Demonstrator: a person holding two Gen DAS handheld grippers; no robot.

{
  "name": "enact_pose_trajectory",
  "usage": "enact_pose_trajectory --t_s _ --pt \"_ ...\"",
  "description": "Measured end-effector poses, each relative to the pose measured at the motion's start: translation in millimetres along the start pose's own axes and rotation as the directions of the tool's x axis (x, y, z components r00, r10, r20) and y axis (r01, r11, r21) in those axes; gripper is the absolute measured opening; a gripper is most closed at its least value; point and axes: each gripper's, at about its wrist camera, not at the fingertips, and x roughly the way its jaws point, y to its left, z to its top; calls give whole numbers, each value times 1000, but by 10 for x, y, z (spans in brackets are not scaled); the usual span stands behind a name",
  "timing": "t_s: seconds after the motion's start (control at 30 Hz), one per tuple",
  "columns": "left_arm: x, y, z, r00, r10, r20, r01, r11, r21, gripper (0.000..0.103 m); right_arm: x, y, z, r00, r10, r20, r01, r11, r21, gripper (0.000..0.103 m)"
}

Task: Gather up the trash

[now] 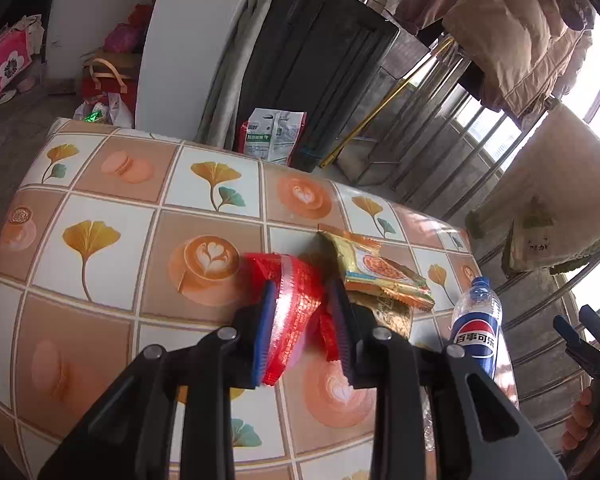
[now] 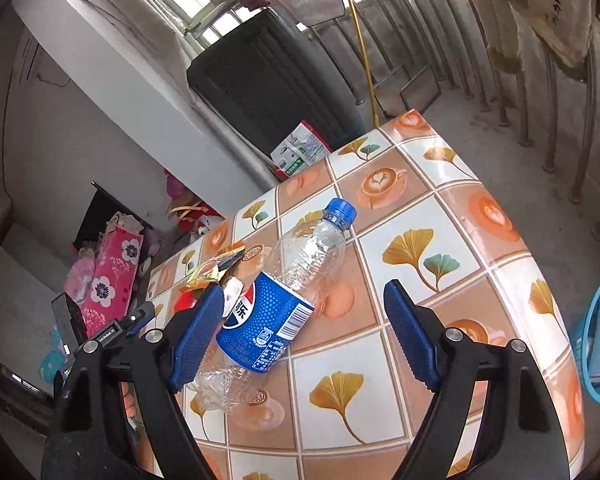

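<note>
At the bottom centre of the left wrist view, the left gripper (image 1: 302,332) is clenched on a crumpled red wrapper (image 1: 296,312), its blue pads (image 1: 265,336) pressing the plastic from both sides above a table (image 1: 112,216) covered in a leaf-and-coffee-cup print. Just beyond it, right of centre, a yellow snack wrapper (image 1: 380,272) lies on the table, and at the right edge stands out a clear plastic bottle (image 1: 478,320) with a blue label.

In the right wrist view, the right gripper (image 2: 300,336) stands wide open in the lower half of the frame; the bottle (image 2: 284,300) lies tilted on the table (image 2: 440,216), its base beside the left pad, cap pointing toward the upper centre, not gripped. A blue basket (image 2: 588,344) sits at the right edge, below the tabletop. Farther off, at upper centre, a green-and-white bag (image 2: 300,152) rests behind the table's far edge.
</note>
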Motion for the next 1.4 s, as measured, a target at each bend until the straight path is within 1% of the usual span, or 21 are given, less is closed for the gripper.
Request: enact_pose_trajectory --t_s 0.07,0.13,0.17,0.2,0.23,0.3,0.37,0.43,0.47,0.5,0.53,0.6,0.63,0.7,0.77,0.87,1.0,1.1,1.2,1.23,1.4 --pt "110 66 -34 999 29 -20 -29 999 -14 27 83 299 191 998 51 -21 -53 994 -97 72" --pt "183 80 -52 999 33 -34 -34 999 -30 27 297 637 347 994 81 -77 -94 976 -194 68" --pt "208 82 -57 998 42 -40 -43 998 -36 27 422 790 398 991 78 -108 -102 966 -238 66" --pt "232 82 -60 998 48 -45 -50 998 -42 27 610 1011 423 982 87 -165 -133 945 -297 66" --pt "259 86 -52 998 43 -50 -45 998 -47 27 766 1138 440 972 100 -211 -167 930 -328 65" --pt "327 64 -34 997 39 -60 -43 997 -66 27 1165 1388 448 944 82 -318 -202 909 -364 62" --pt "435 65 -12 997 27 -78 -35 994 -100 27 1580 1540 383 905 58 -422 -231 900 -371 56" --pt "512 84 -15 995 11 -100 -25 990 -137 27 1921 1598 344 873 4 -489 -214 902 -374 53" --pt "532 97 10 995 -5 -101 -11 988 -153 27 2078 1598 325 859 -30 -511 -193 906 -378 48" --pt "540 89 4 995 -9 -100 -6 988 -157 27 2209 1594 309 844 -64 -533 -171 908 -381 47" --pt "570 57 4 995 -16 -103 -2 986 -167 27 2318 1563 293 824 -90 -560 -155 914 -375 46" --pt "562 16 -16 995 -36 -92 20 984 -176 27 2461 1503 254 785 -122 -607 -130 927 -353 41" --pt "587 -32 -21 994 -35 -101 17 985 -170 27 2515 1461 192 758 -133 -638 -126 931 -344 41" --pt "574 -97 -28 993 -46 -106 28 986 -163 27 2548 1415 158 740 -124 -661 -125 941 -316 40" --pt "585 -152 -66 992 -62 -112 44 986 -158 27 2473 1388 132 722 -94 -685 -144 949 -282 39" --pt "537 -192 -182 989 -82 -126 64 988 -144 27 2362 1355 59 710 -81 -699 -168 945 -280 39" --pt "515 -178 -399 982 -105 -155 84 988 -133 26 2189 1287 -42 704 -59 -708 -189 945 -266 38" --pt "356 -176 -563 976 -125 -176 105 987 -119 27 2008 1232 -179 696 -36 -717 -218 941 -259 39" --pt "101 -124 -834 966 -150 -209 128 985 -113 27 1797 1204 -354 691 -19 -722 -246 933 -261 39" --pt "78 -126 -857 965 -152 -213 130 985 -112 27 1726 1203 -429 688 -13 -726 -259 929 -263 39" --pt "-229 -129 -1245 945 -172 -276 155 984 -84 27 1334 1232 -815 683 -1 -730 -320 899 -300 41"
